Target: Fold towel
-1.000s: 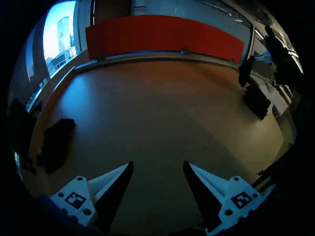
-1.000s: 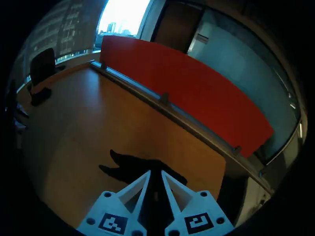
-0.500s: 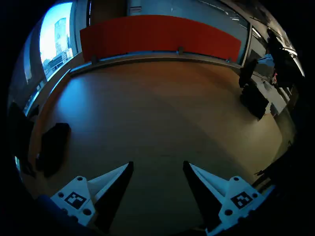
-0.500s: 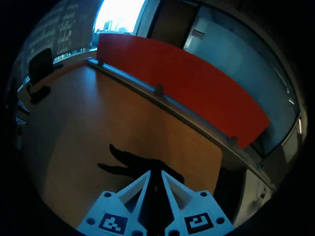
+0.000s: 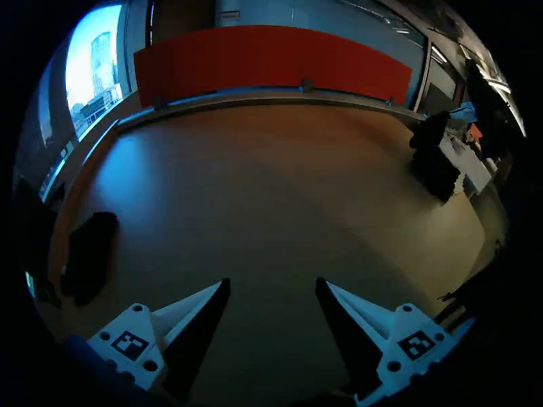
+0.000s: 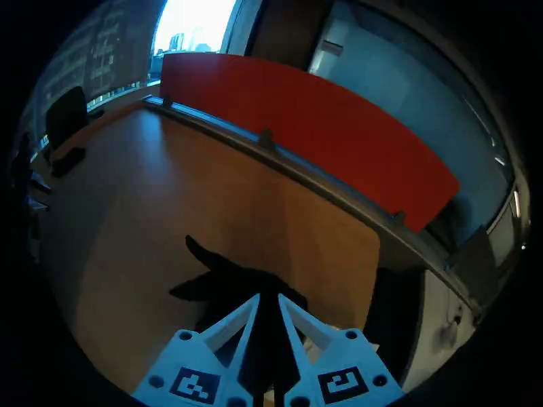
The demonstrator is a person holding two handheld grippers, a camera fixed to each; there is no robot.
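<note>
A dark towel [image 6: 224,281] lies crumpled on the wooden table [image 6: 170,197] just ahead of my right gripper [image 6: 268,298], near the table's right end. The right gripper's fingers stand almost together with dark cloth between them, so it is shut on the towel's near part. My left gripper [image 5: 271,283] is open over bare wood [image 5: 271,190], nothing between its fingers. In the left gripper view a dark mass [image 5: 434,163] sits at the table's far right edge; I cannot tell what it is.
A red divider panel [image 5: 271,61] runs along the table's far edge. A small dark bundle [image 5: 88,254] lies at the table's left side. In the right gripper view a dark chair [image 6: 64,115] stands beyond the far left corner, and the table drops off at right [image 6: 380,271].
The towel's outline ahead of the right gripper has bunched up a little, and that view has swung slightly. The left gripper has drifted slightly and stays open.
</note>
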